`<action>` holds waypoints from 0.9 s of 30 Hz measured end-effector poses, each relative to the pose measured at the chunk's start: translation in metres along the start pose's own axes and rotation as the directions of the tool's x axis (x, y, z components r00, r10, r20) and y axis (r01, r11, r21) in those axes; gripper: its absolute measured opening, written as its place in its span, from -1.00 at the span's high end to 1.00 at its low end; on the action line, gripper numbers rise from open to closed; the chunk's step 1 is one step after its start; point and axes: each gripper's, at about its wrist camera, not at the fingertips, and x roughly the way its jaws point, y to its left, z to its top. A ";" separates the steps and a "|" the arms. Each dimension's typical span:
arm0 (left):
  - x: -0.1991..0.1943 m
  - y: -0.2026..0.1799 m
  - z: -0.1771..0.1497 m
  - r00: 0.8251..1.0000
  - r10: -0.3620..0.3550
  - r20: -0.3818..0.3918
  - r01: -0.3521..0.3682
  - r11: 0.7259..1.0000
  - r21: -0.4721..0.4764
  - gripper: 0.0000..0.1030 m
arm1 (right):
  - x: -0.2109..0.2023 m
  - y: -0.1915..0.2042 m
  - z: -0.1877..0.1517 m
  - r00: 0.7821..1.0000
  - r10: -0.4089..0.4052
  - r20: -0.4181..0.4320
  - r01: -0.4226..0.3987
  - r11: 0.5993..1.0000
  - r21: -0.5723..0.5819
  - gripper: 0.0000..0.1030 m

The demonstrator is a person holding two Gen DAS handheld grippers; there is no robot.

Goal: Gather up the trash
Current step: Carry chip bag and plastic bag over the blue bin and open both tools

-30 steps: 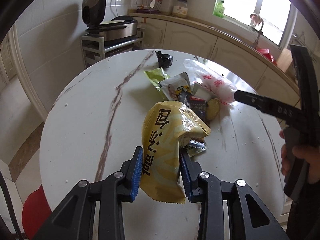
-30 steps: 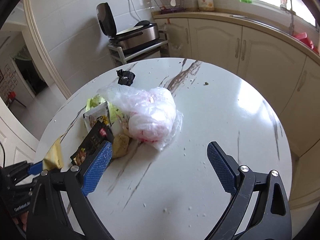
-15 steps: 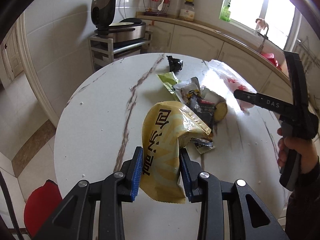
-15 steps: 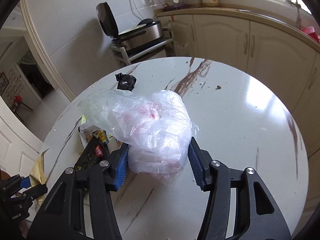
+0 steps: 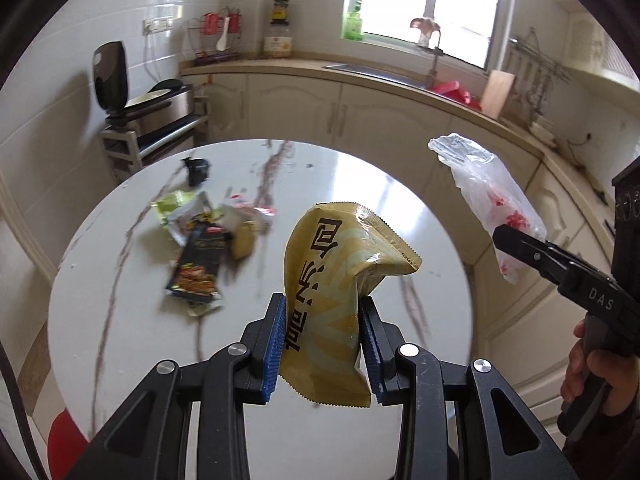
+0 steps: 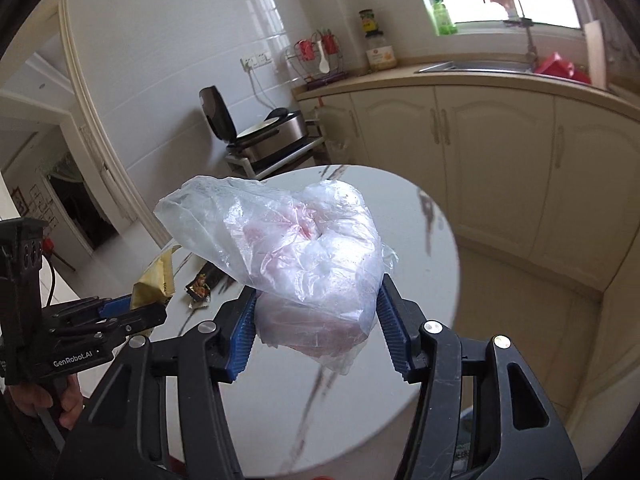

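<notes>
My left gripper (image 5: pixel 322 344) is shut on a yellow snack bag (image 5: pixel 340 280) and holds it above the round marble table (image 5: pixel 120 340). My right gripper (image 6: pixel 316 332) is shut on a clear plastic bag (image 6: pixel 296 252) with pink print, lifted off the table; the bag also shows in the left wrist view (image 5: pixel 488 196). A pile of wrappers (image 5: pixel 208 232) stays on the table, with a dark snack packet (image 5: pixel 200 264) at its near side and a small black crumpled piece (image 5: pixel 198 170) farther back.
Cream cabinets (image 6: pixel 500 152) and a counter with a sink (image 5: pixel 380 72) curve behind the table. An open electric grill sits on a metal rack (image 5: pixel 152 120) at the left. A red object (image 5: pixel 66 440) lies on the floor below the table's left edge.
My right gripper closed on the clear plastic bag and lifted it off the table. Both grippers rose and drew back with their bags; the wrapper pile stayed put.
</notes>
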 end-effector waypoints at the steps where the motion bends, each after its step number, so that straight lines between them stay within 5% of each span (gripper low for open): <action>1: 0.003 -0.019 0.001 1.000 -0.017 -0.005 0.017 0.999 0.027 0.39 | -0.013 -0.012 -0.006 1.000 -0.026 0.014 0.025 1.000 0.016 -0.03; 6: 0.033 -0.117 0.005 0.987 -0.137 -0.082 0.148 0.978 0.149 0.39 | -0.064 -0.082 -0.044 0.989 -0.144 0.039 0.137 0.981 0.139 -0.03; 12: 0.095 -0.208 -0.010 0.940 -0.236 -0.245 0.295 0.925 0.240 0.39 | -0.089 -0.167 -0.099 0.961 -0.276 -0.024 0.270 0.913 0.305 -0.04; 22: 0.232 -0.279 -0.040 0.845 -0.217 -0.488 0.389 0.877 0.283 0.34 | -0.072 -0.267 -0.187 0.925 -0.326 -0.196 0.380 0.791 0.479 -0.04; 24: 0.254 -0.282 -0.041 0.837 -0.202 -0.509 0.386 0.877 0.287 0.16 | -0.066 -0.278 -0.198 0.916 -0.333 -0.222 0.400 0.775 0.489 -0.04; 27: 0.276 -0.284 -0.039 0.846 -0.185 -0.500 0.369 0.880 0.299 -0.05 | -0.057 -0.290 -0.210 0.910 -0.330 -0.251 0.413 0.757 0.506 -0.04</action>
